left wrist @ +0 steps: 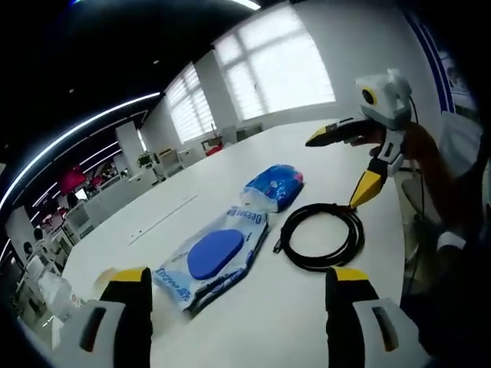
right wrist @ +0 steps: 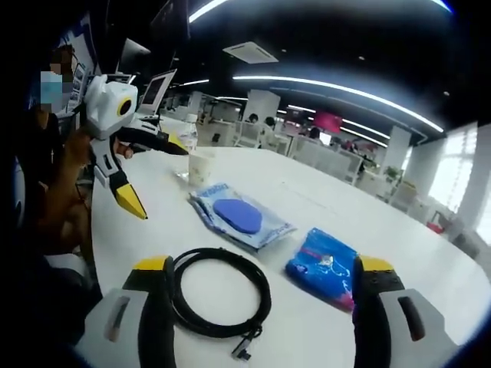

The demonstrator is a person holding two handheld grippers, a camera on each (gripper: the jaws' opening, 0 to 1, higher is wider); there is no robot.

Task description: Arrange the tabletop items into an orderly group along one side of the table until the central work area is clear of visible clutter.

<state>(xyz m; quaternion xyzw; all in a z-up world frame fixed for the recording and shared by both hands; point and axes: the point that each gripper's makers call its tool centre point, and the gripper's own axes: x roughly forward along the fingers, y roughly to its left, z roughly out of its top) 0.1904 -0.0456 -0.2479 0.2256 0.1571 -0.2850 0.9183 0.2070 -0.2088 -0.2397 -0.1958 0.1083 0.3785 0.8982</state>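
Observation:
On the white table lie a clear wipes pack with a round blue lid, a crumpled blue packet and a coiled black cable. My left gripper is open and hovers just short of the wipes pack and the cable, holding nothing. The right gripper enters from the right, open, above the cable's far side. In the right gripper view the cable lies between the open jaws of my right gripper, with the blue packet and the wipes pack beyond. The left gripper hangs open at upper left.
A paper cup stands on the table past the wipes pack, near the far edge. A person's arm holds the left gripper. Desks, chairs and monitors fill the office behind; windows line the wall.

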